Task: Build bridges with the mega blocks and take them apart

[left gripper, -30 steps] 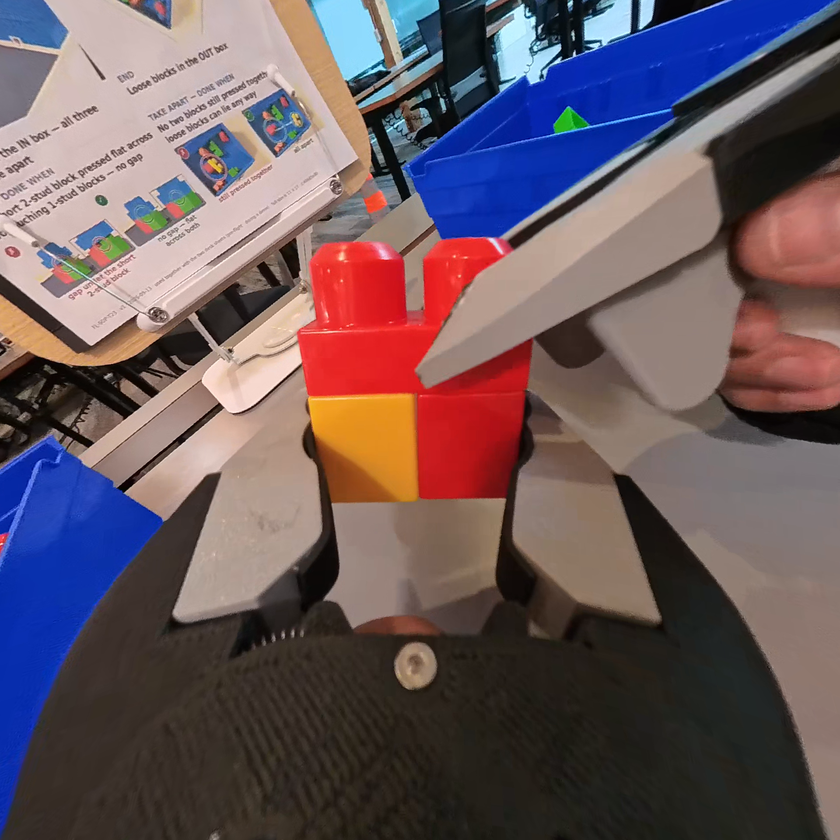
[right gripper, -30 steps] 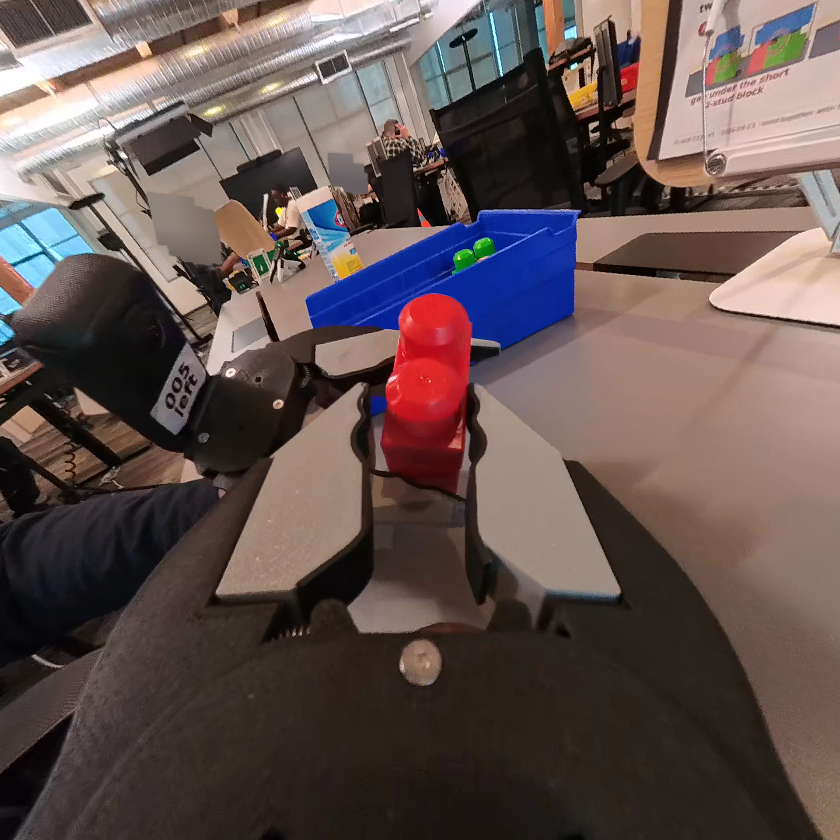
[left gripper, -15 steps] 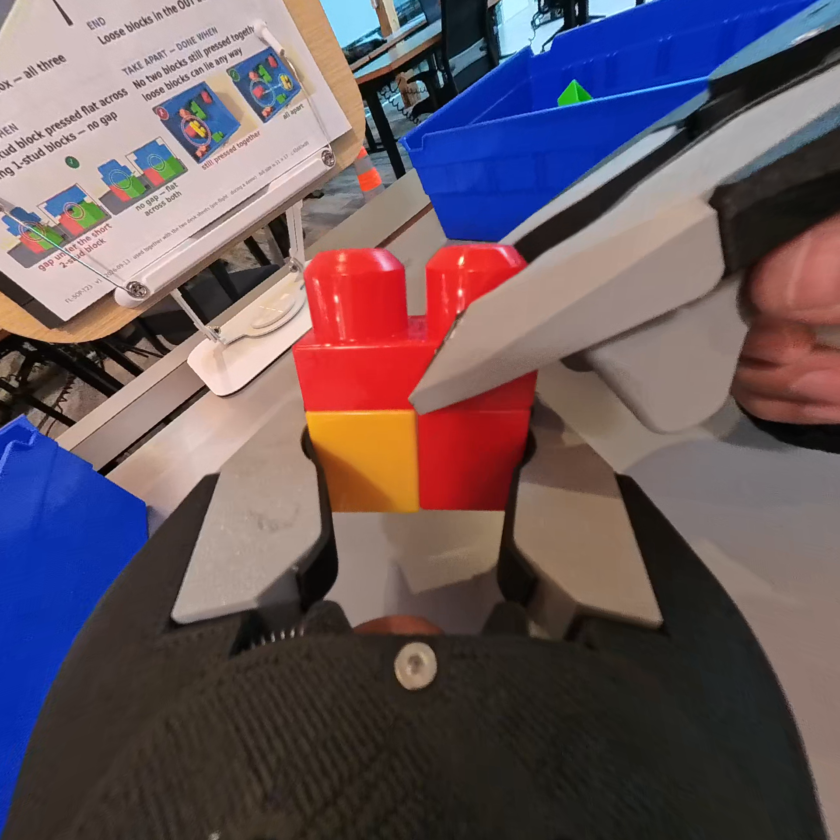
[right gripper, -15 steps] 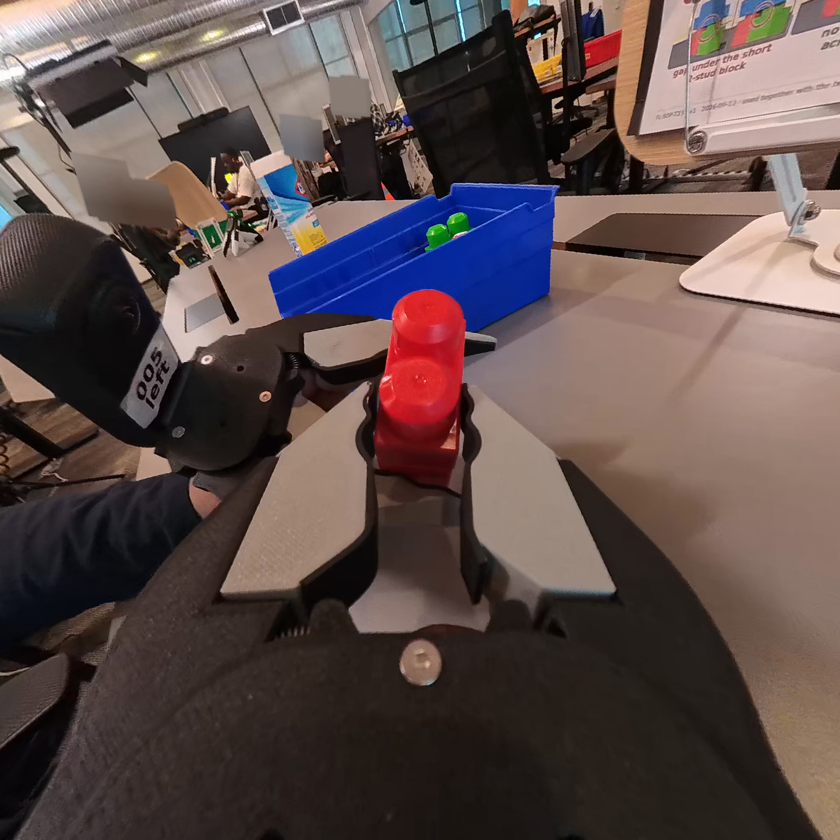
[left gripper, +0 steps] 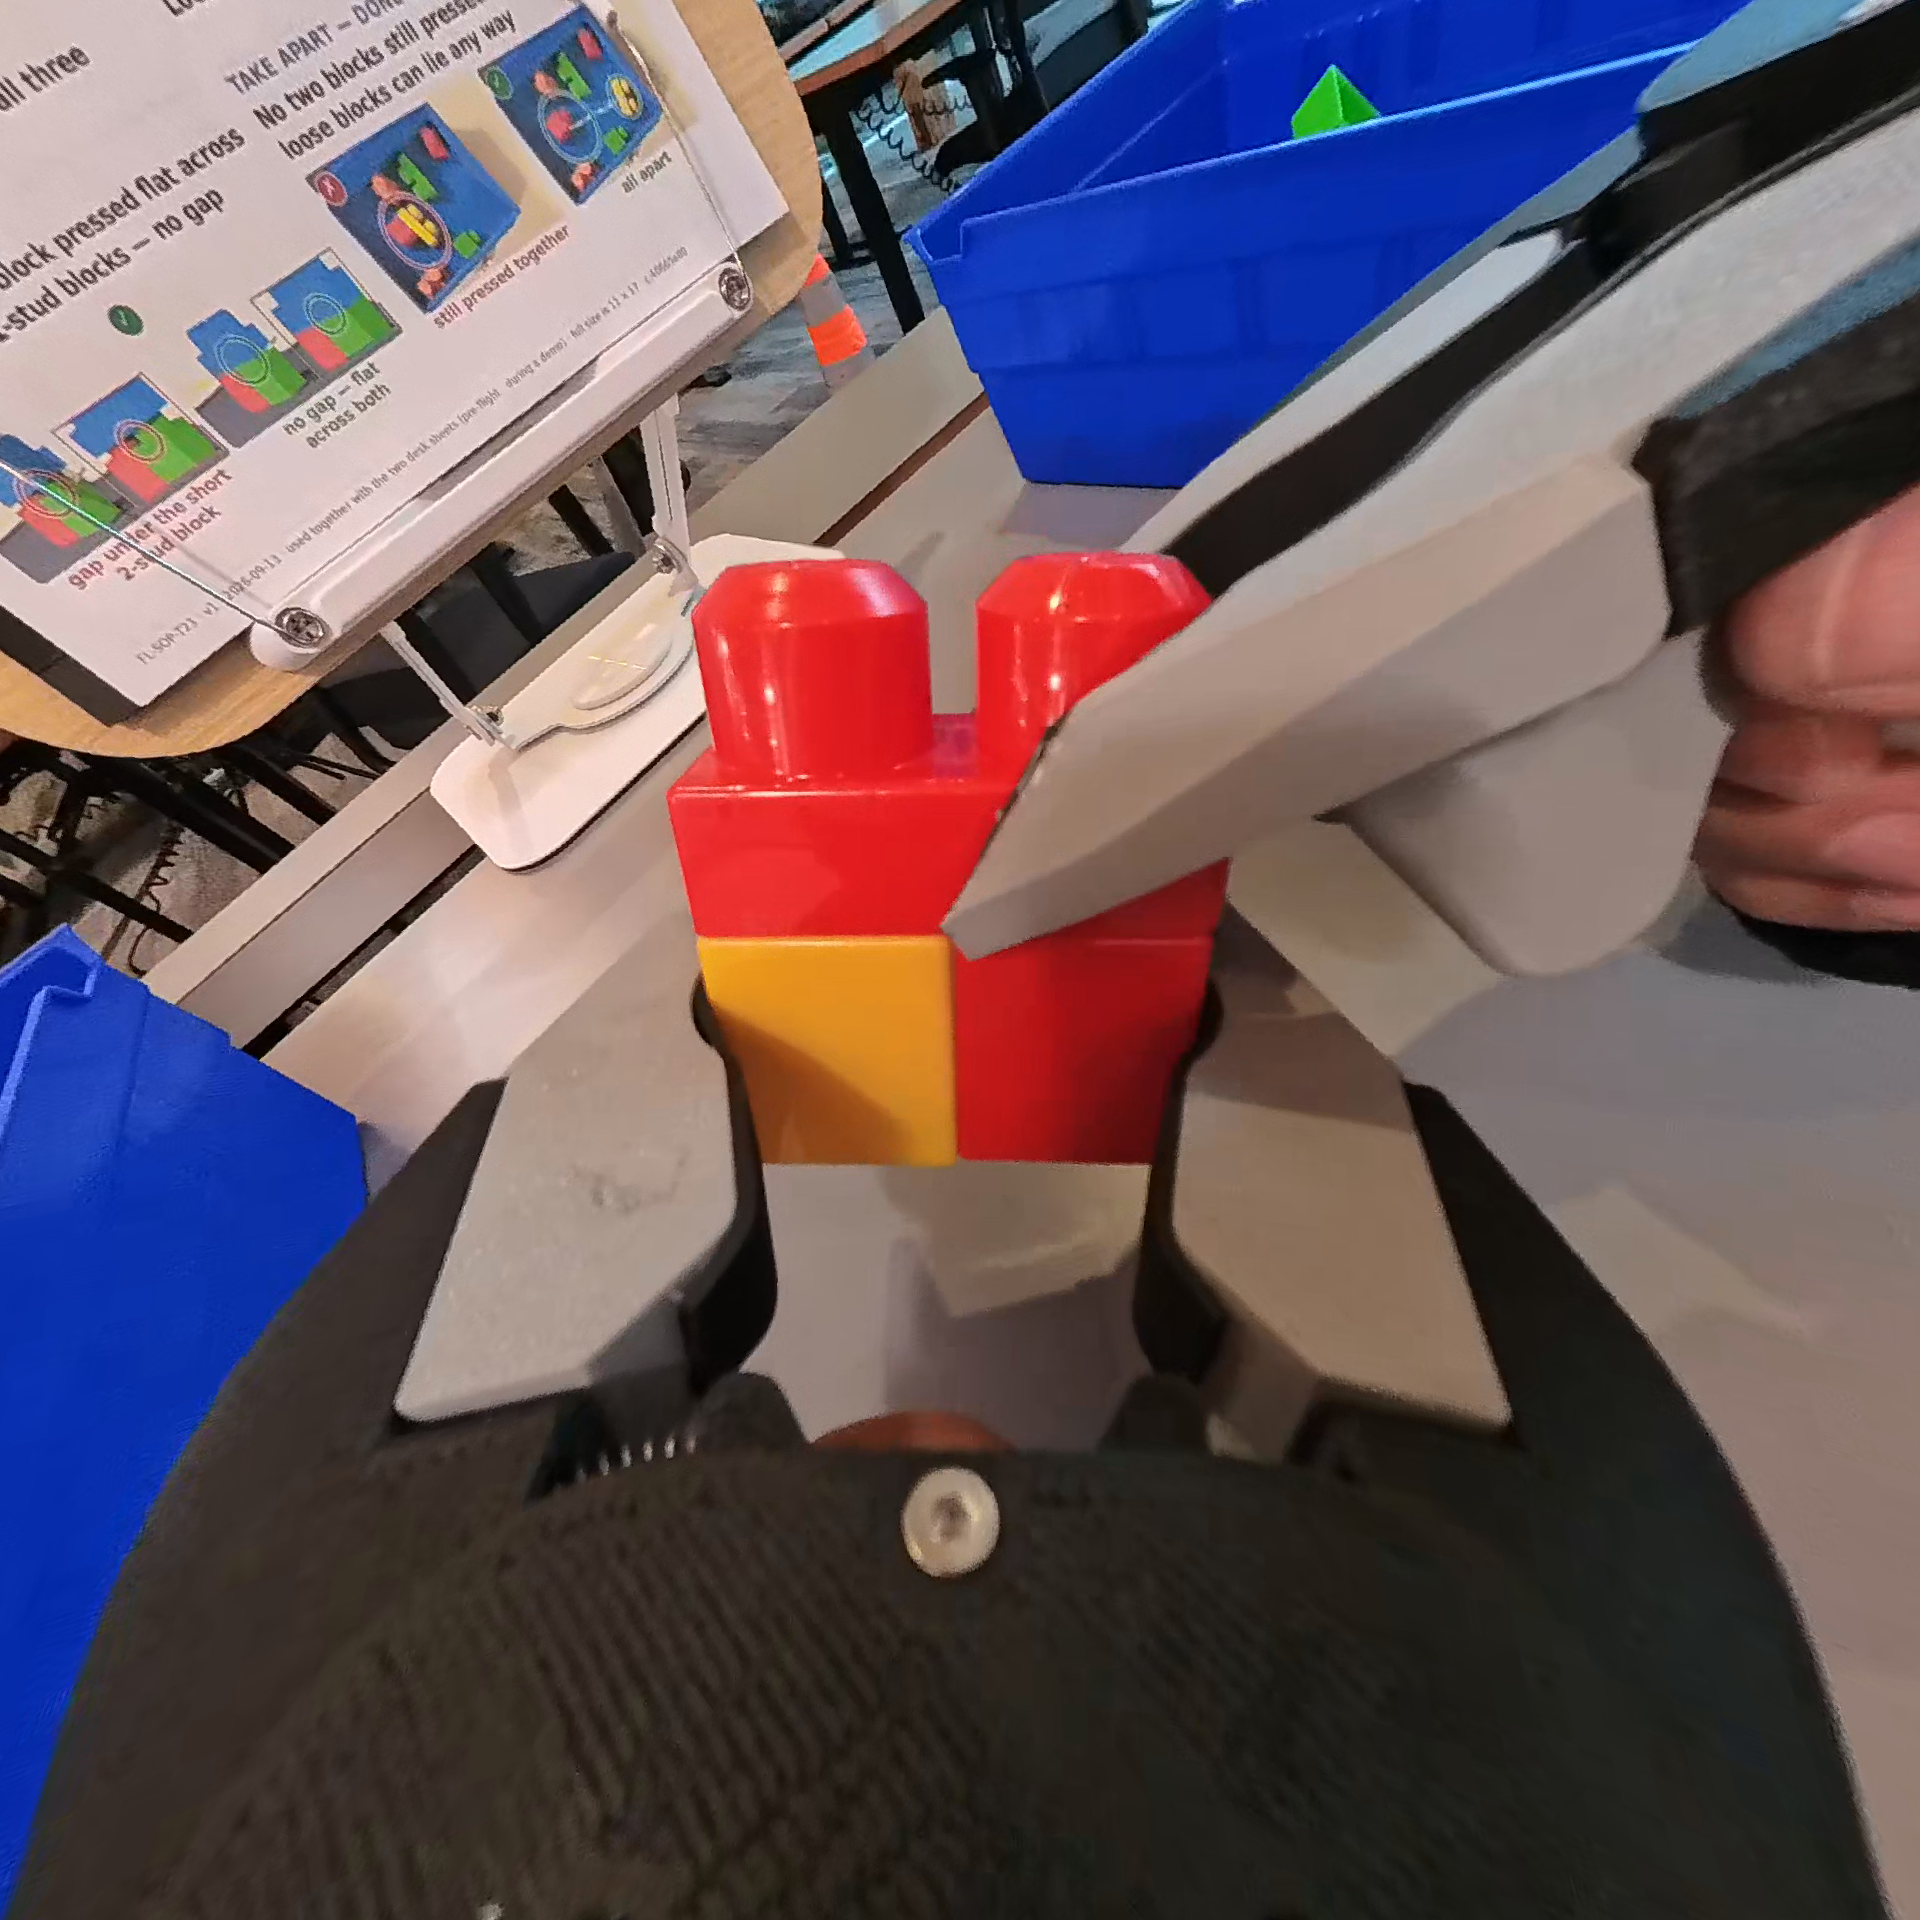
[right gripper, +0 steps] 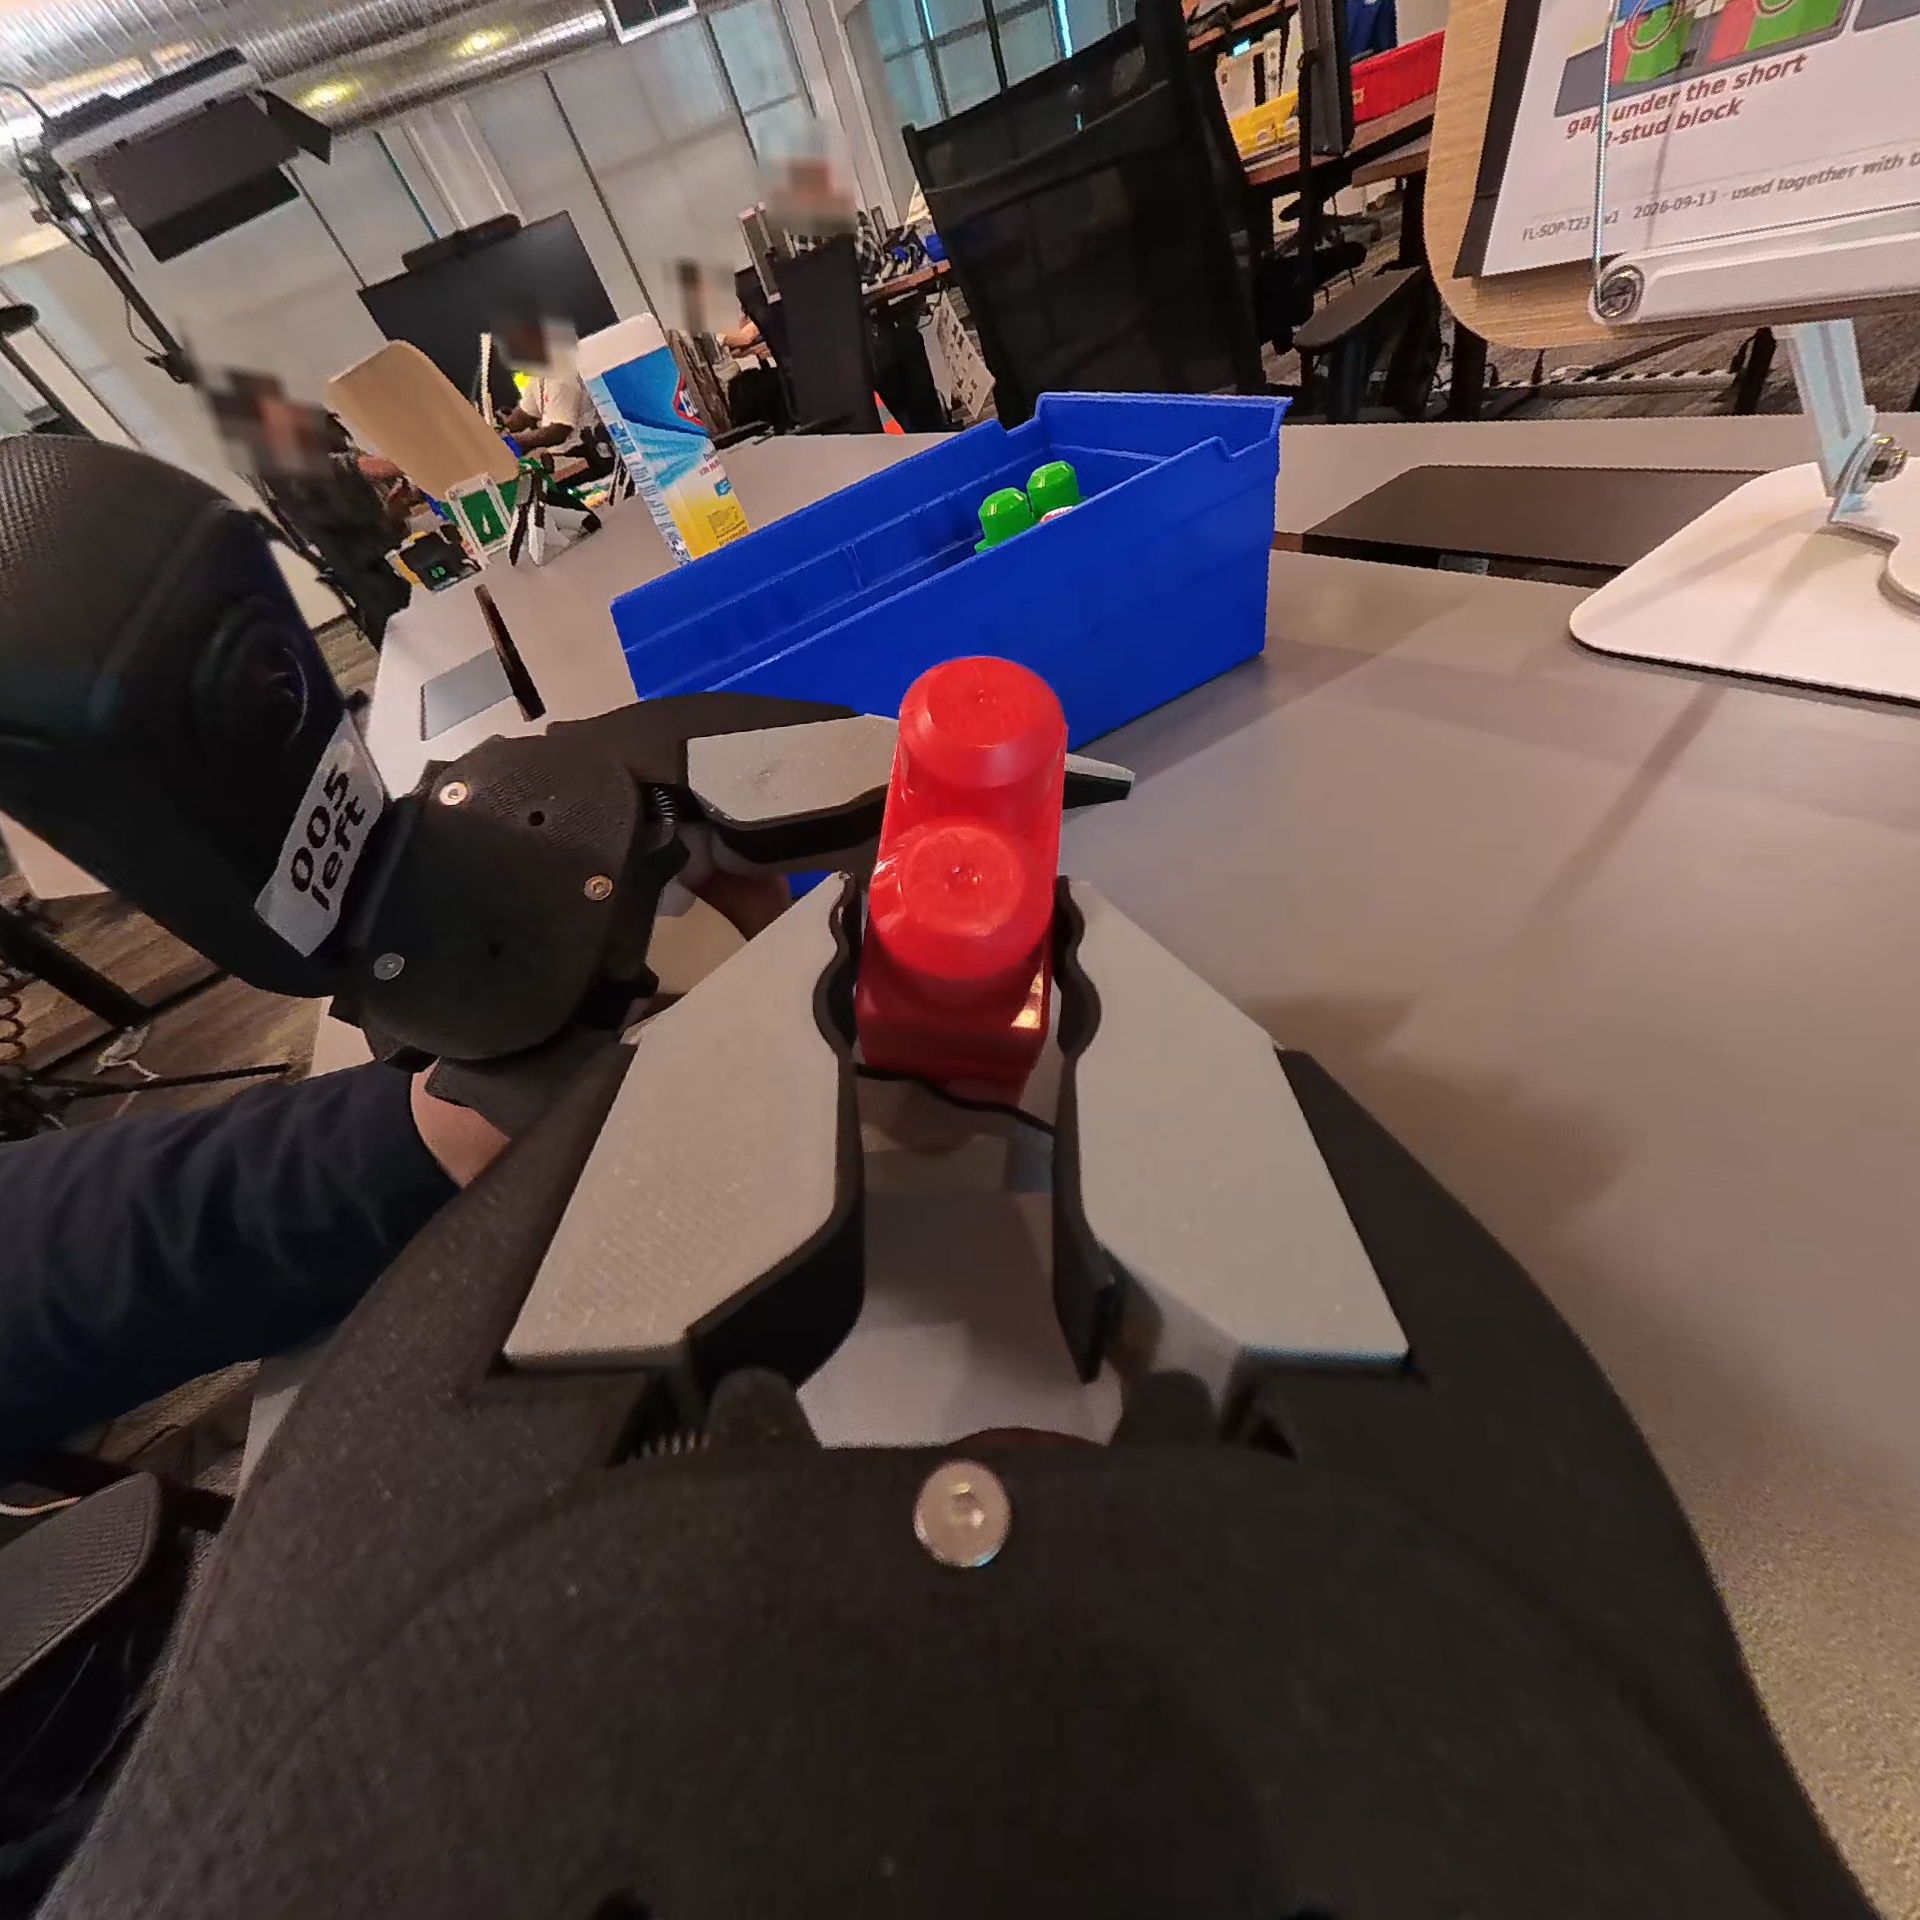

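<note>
A small bridge stands at the centre of the left wrist view: a red 2-stud block (left gripper: 831,842) pressed on a yellow block (left gripper: 831,1039) and a red block (left gripper: 1070,1049). My left gripper (left gripper: 956,1029) is shut on the two lower blocks, one finger on each outer side. My right gripper (right gripper: 956,914) comes in from the right and is shut on the red 2-stud block (right gripper: 966,883); one of its fingers (left gripper: 1299,727) covers that block's right part. The left gripper (right gripper: 790,774) shows behind the block in the right wrist view. The lower blocks are hidden there.
A blue bin (left gripper: 1195,343) with a green block (left gripper: 1335,104) stands behind the bridge, and another blue bin (left gripper: 135,1247) is at my left. An instruction sheet on a white stand (left gripper: 364,260) is at the table's far edge. The right wrist view shows a blue bin (right gripper: 987,623) with green blocks (right gripper: 1029,499). Across from one pair of fingers to the other is roughly 4 cm.
Both grippers keep their hold and have shifted a little together with the bridge. The three blocks are still pressed together.
</note>
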Tool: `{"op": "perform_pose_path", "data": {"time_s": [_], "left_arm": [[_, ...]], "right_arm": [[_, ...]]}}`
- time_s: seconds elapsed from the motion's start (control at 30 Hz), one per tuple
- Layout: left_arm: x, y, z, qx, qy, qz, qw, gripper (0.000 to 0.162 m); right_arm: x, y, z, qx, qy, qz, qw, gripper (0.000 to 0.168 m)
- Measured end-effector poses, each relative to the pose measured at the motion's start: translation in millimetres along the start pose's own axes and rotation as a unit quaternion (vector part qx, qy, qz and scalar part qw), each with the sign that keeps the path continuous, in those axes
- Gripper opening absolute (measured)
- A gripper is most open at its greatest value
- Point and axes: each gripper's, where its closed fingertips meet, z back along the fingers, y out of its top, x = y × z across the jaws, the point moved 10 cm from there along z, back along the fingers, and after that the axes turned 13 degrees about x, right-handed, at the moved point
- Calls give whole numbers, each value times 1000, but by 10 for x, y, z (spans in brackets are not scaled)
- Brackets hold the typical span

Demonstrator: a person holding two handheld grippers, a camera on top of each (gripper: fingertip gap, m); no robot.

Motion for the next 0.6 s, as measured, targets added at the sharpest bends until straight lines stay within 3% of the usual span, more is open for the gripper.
{"op": "perform_pose_path", "data": {"time_s": [0.6], "left_arm": [[189,-8,-69,-27,-44,-50,997,85]], "right_arm": [[85,-85,-55,-20,-3,-30,999,39]]}}
